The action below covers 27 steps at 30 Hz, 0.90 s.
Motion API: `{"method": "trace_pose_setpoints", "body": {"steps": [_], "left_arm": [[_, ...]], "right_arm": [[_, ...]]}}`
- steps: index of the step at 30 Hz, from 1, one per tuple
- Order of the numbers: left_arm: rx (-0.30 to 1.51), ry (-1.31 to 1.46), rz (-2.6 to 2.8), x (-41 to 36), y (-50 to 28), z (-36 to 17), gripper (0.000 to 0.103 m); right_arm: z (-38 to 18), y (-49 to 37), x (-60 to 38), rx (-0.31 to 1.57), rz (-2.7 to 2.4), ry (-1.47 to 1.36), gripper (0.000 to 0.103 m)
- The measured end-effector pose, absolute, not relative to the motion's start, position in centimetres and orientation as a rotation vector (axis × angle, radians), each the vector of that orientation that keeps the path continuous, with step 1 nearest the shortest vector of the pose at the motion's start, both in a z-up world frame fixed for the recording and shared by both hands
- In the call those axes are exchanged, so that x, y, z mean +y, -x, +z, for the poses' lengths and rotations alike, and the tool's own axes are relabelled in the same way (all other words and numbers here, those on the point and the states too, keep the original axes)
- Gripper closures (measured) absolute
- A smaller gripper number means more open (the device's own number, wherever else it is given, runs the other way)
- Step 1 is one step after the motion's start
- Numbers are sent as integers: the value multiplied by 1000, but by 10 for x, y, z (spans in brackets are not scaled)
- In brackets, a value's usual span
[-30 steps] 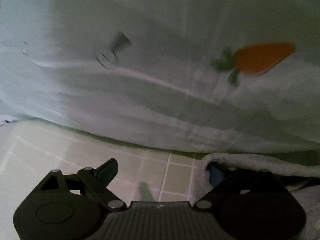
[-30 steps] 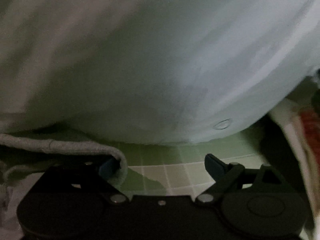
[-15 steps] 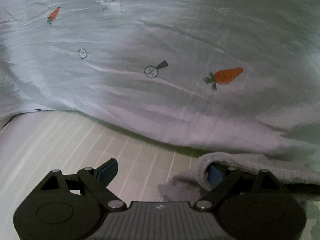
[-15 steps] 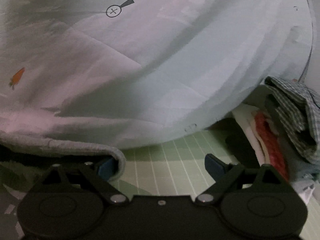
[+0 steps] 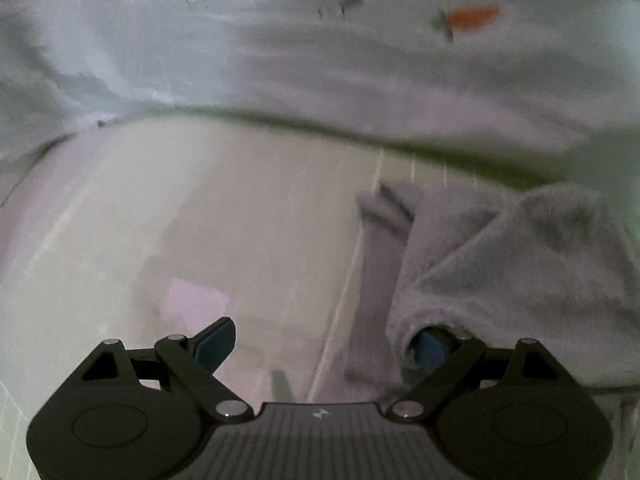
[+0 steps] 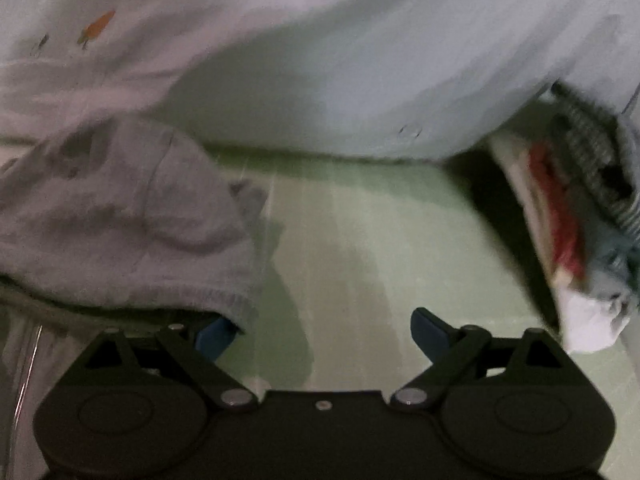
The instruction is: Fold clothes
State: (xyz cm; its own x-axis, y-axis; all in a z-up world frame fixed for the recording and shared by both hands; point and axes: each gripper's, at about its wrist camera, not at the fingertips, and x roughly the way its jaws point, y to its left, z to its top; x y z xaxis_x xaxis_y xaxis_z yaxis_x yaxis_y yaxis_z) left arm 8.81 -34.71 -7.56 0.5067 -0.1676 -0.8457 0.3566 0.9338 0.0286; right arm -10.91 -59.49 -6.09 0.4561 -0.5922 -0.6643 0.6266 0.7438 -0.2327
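A grey knit garment (image 5: 512, 264) hangs bunched at the right of the left wrist view and drapes over the right fingertip (image 5: 430, 346) of my left gripper (image 5: 322, 342), whose jaws stand wide apart. In the right wrist view the same grey garment (image 6: 120, 216) covers the left fingertip (image 6: 214, 334) of my right gripper (image 6: 322, 332), also wide open. The cloth is hooked over one finger of each gripper, not pinched. A pale sheet with carrot prints (image 5: 472, 18) lies behind.
A gridded pale green mat (image 6: 380, 240) lies under the grippers. A pile of other clothes (image 6: 580, 208), checked, red and white, sits at the right of the right wrist view. The carrot-print sheet (image 6: 320, 60) bulges up behind the mat.
Both grippers have pulled back from the sheet and tipped down. The grey garment now hangs lower and more bunched between them, and more of the mat shows.
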Motion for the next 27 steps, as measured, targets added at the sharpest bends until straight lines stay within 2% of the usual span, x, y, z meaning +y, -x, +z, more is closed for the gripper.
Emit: {"method": "trace_pose_setpoints", "body": {"steps": [13, 18, 27], "left_arm": [[956, -133, -442, -329, -63, -49, 11], [919, -112, -462, -309, -45, -41, 7], [975, -115, -400, -266, -23, -52, 7]], "right_arm": [[-47, 132, -574, 756, -692, -128, 8], [-45, 156, -558, 768, -681, -165, 8], [-52, 194, -536, 820, -673, -227, 8]]}}
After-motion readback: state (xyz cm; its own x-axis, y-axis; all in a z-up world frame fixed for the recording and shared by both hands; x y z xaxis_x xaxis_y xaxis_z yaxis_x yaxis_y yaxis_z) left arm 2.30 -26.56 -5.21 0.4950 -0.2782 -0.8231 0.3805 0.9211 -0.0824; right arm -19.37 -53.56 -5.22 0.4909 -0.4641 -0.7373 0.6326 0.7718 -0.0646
